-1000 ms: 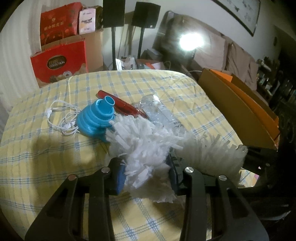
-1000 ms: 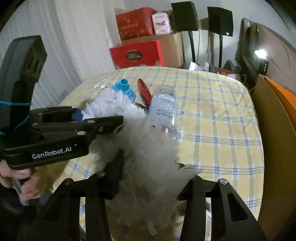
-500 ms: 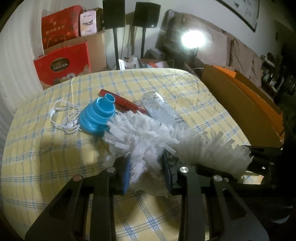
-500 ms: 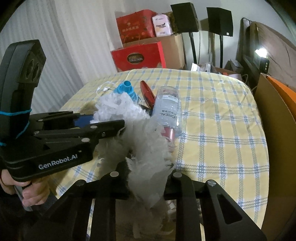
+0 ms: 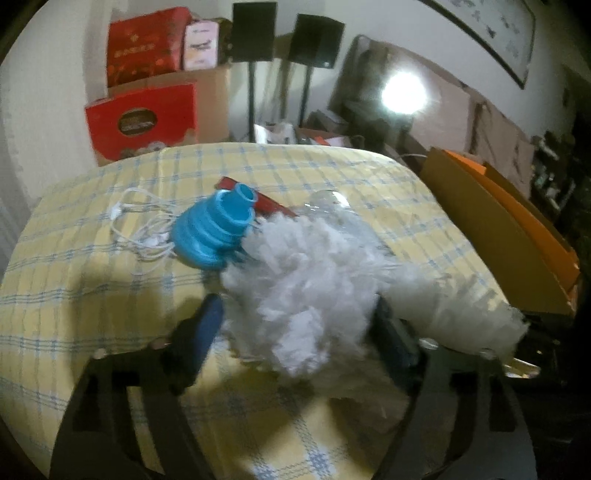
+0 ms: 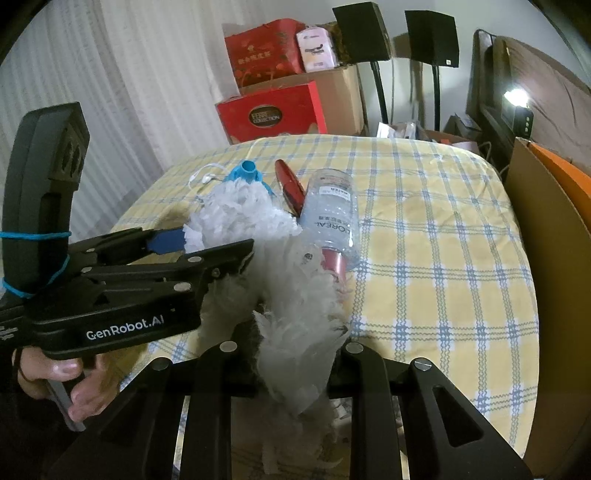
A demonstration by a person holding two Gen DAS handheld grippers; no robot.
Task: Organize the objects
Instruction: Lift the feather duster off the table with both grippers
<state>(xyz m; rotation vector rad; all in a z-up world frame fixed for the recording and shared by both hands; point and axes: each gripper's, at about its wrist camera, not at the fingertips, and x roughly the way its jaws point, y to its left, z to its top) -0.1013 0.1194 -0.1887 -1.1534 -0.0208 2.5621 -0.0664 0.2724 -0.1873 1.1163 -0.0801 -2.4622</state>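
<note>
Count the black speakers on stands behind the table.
2: the left speaker and the right speaker stand side by side beside the cardboard box. Others may be hidden.

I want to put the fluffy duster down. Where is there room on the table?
The checked cloth is bare on the right, between the clear bottle and the orange board. The far edge by the red box is free too. Around the blue funnel, white cable and duster it is crowded.
</note>
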